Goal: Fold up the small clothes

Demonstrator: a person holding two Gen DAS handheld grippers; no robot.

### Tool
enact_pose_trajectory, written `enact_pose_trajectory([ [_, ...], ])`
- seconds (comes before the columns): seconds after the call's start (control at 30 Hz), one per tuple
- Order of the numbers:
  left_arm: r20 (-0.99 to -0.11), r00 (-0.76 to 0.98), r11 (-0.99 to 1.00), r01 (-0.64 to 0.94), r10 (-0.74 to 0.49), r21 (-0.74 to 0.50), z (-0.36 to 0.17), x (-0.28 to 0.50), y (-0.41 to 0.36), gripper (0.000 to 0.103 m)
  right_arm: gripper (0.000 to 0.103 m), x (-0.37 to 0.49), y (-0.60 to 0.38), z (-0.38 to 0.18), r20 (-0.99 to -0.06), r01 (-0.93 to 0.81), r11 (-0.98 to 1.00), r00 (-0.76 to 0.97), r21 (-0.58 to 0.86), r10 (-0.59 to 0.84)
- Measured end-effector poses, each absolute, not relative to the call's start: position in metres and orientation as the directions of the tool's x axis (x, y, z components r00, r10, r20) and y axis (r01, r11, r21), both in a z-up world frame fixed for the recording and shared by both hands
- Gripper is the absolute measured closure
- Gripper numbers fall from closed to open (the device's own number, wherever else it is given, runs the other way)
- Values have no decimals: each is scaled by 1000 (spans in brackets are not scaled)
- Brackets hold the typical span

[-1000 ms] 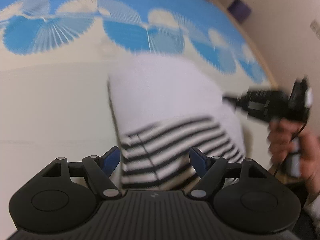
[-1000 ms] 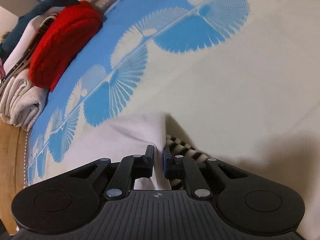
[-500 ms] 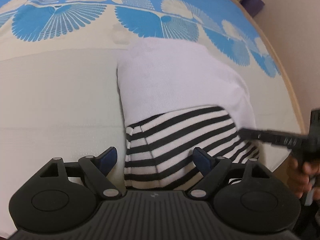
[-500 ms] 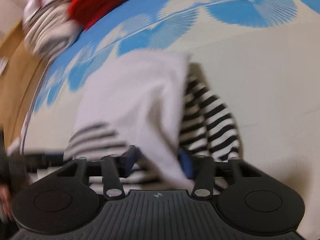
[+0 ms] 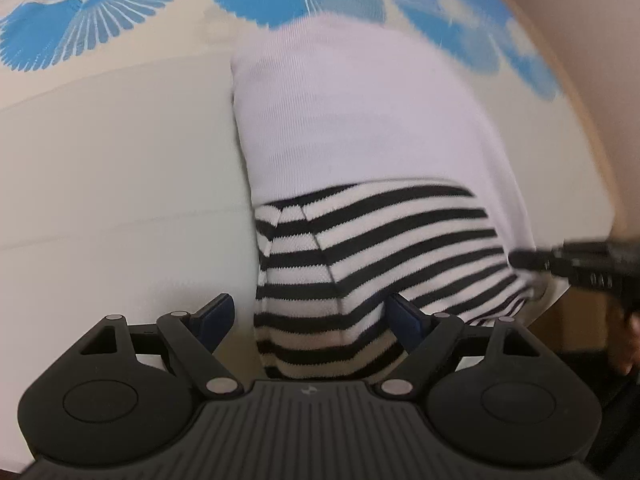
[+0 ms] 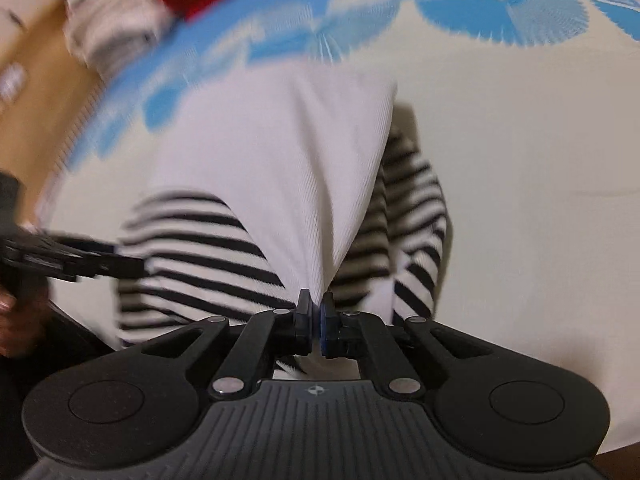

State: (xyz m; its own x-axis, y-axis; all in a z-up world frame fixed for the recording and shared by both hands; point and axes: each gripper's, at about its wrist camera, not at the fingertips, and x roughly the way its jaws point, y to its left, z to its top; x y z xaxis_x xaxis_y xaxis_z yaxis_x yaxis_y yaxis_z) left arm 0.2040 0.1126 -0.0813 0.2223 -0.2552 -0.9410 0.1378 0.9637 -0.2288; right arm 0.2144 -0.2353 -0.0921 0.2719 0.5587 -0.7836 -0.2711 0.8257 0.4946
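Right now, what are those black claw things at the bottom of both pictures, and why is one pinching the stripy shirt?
Those are two hand-held grabbers, each with two fingers. A person holds one in each hand, and a small camera on each looks out along its fingers, so each picture is one grabber's own view. The left gripper is open, its fingers on either side of the striped sleeve. The right gripper is shut on the white garment, pinching a fold of it. The garment lies on a cream and blue patterned cloth. Behind it sits a blurry pile of clothes with something red on top.
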Motion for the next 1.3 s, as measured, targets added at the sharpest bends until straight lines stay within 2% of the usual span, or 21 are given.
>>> enact_pose_trajectory([
  [0.13,-935,225,956,163,-275,-242,-77,200,116,16,101,219,-225,-99,-825,-287,853,254,435,506],
  [0.27,-892,241,917,222,-381,-332,-63,193,123,18,100,223,-240,-78,-751,-258,822,336,508,569],
  [0.4,-958,131,929,307,-254,-204,-91,187,113,17,101,216,-254,-62,-698,-271,805,400,528,593],
  [0.47,-965,110,914,360,-240,-186,-99,182,106,16,101,215,-266,-62,-696,-230,806,411,546,589],
  [0.53,-965,101,902,390,-243,-186,-101,180,103,16,101,217,-268,-72,-741,-191,836,393,514,545],
  [0.63,-962,107,895,405,-251,-189,-95,180,103,17,101,216,-249,-92,-818,-230,880,328,417,473],
  [0.73,-940,164,905,361,-299,-225,-79,188,115,17,101,218,-235,-99,-844,-263,890,303,373,444],
  [0.93,-873,306,923,193,-379,-333,-58,206,146,18,101,226,-234,-102,-850,-255,891,289,375,440],
  [1.0,-887,292,932,164,-359,-323,-63,209,148,18,101,229,-232,-104,-855,-256,894,285,368,434],
  [1.07,-926,245,955,155,-286,-254,-78,212,140,17,100,231,-234,-103,-852,-239,891,280,385,443],
  [1.17,-945,225,968,134,-238,-211,-83,214,140,16,92,235,-247,-88,-794,-200,855,317,478,518],
  [1.23,-941,222,966,109,-253,-234,-81,213,146,17,80,239,-265,-73,-710,-147,819,430,555,558],
  [1.3,-940,224,966,99,-256,-240,-78,213,147,17,54,247,-279,-68,-646,-70,781,519,620,560],
])
